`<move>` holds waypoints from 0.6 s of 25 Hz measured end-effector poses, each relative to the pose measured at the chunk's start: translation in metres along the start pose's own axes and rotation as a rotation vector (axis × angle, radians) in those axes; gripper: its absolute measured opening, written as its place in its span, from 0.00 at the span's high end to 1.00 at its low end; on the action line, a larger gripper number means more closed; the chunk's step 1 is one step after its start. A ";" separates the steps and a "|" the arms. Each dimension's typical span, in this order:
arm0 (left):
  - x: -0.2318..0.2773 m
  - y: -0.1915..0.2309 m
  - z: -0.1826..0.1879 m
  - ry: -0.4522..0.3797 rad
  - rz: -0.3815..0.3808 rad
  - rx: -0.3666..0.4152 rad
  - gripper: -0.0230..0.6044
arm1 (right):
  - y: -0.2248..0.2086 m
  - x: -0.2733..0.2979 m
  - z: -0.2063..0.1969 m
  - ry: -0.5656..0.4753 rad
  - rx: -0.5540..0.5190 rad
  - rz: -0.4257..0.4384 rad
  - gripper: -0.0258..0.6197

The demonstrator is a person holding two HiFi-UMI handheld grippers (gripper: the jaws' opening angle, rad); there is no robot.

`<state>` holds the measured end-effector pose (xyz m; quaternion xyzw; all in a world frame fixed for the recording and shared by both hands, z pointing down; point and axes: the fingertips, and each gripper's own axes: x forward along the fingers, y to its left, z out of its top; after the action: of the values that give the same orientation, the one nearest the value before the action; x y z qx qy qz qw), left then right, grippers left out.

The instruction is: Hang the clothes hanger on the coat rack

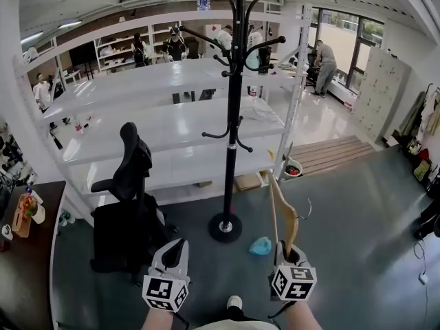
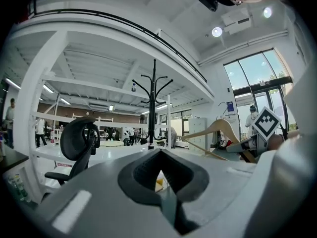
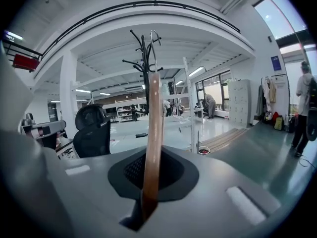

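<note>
A black coat rack [image 1: 234,108] with curved hooks stands on a round base [image 1: 225,227] on the grey floor, straight ahead of me. My right gripper [image 1: 289,256] is shut on one end of a wooden clothes hanger [image 1: 282,215], which points up and forward, its metal hook [image 1: 307,209] to the right. In the right gripper view the hanger [image 3: 152,128] rises from the jaws of the right gripper [image 3: 147,192], with the rack [image 3: 143,58] behind it. My left gripper [image 1: 174,251] is shut and empty, low at the left. In its own view the left gripper [image 2: 161,176] sees the rack [image 2: 154,108] and the hanger [image 2: 218,129].
A black office chair [image 1: 129,184] stands left of the rack. A turquoise object [image 1: 260,246] lies on the floor by the base. White shelving [image 1: 158,126] and a white post [image 1: 297,95] are behind it. A dark table [image 1: 31,260] is at the left. People stand far back.
</note>
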<state>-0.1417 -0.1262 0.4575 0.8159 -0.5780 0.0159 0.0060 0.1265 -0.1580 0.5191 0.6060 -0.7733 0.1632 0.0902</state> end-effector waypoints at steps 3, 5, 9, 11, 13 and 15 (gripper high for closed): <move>0.036 -0.002 0.003 -0.006 -0.011 0.016 0.96 | -0.020 0.029 0.016 -0.008 -0.008 0.003 0.92; 0.059 -0.003 0.006 -0.012 -0.014 0.028 0.96 | -0.034 0.047 0.029 -0.015 -0.010 -0.001 0.92; 0.094 -0.001 0.013 -0.025 -0.006 0.037 0.96 | -0.054 0.077 0.051 -0.029 -0.023 0.002 0.92; 0.106 -0.004 0.013 -0.022 -0.015 0.045 0.96 | -0.062 0.089 0.059 -0.035 -0.024 0.001 0.92; 0.116 -0.007 0.015 -0.017 -0.030 0.060 0.96 | -0.069 0.100 0.068 -0.042 -0.020 -0.001 0.92; 0.126 -0.005 0.016 -0.013 -0.034 0.075 0.96 | -0.072 0.111 0.078 -0.051 -0.019 -0.002 0.92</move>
<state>-0.0947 -0.2435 0.4457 0.8255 -0.5628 0.0320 -0.0281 0.1731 -0.3025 0.4942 0.6101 -0.7761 0.1402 0.0763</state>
